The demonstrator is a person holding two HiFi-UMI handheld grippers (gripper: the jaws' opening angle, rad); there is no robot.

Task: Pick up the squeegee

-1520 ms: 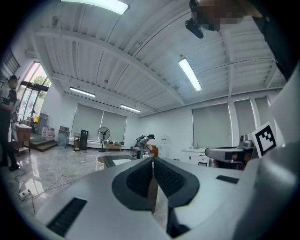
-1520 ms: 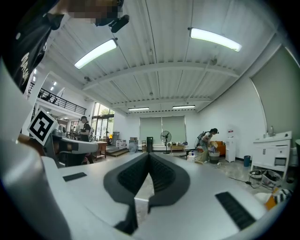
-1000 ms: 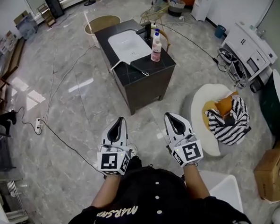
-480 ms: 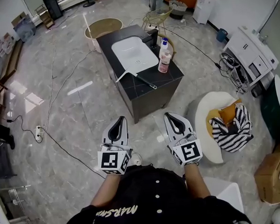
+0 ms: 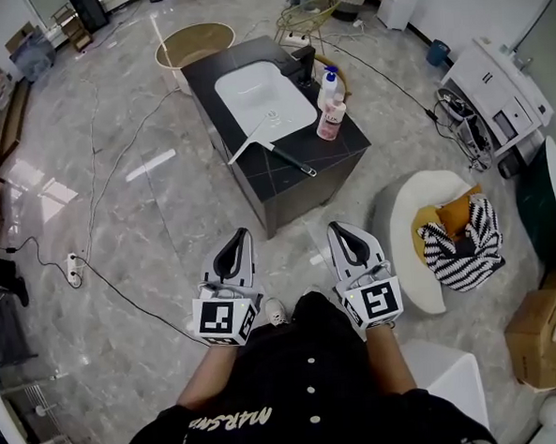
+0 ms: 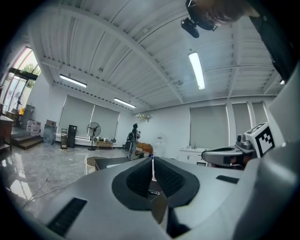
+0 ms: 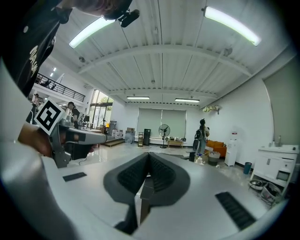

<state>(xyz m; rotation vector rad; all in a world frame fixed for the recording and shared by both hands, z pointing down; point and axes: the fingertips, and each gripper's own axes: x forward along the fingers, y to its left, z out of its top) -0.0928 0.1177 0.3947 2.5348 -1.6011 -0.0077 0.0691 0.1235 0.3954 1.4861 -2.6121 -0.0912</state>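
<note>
While squeegee (image 5: 268,147) lies on counter (image 5: 290,180), claws (image 5: 243,233) (image 5: 336,227) closed

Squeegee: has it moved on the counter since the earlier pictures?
No. The squeegee lies across the same front corner of the sink as before; only the view shifted.

A white basin (image 5: 259,94) is set in the top of the dark counter (image 5: 268,175), and a spray bottle (image 5: 330,115) stands upright at the counter's right edge, just beside it. A round tub (image 5: 192,43) sits on the floor (image 5: 147,224) beyond the far corner.
</note>
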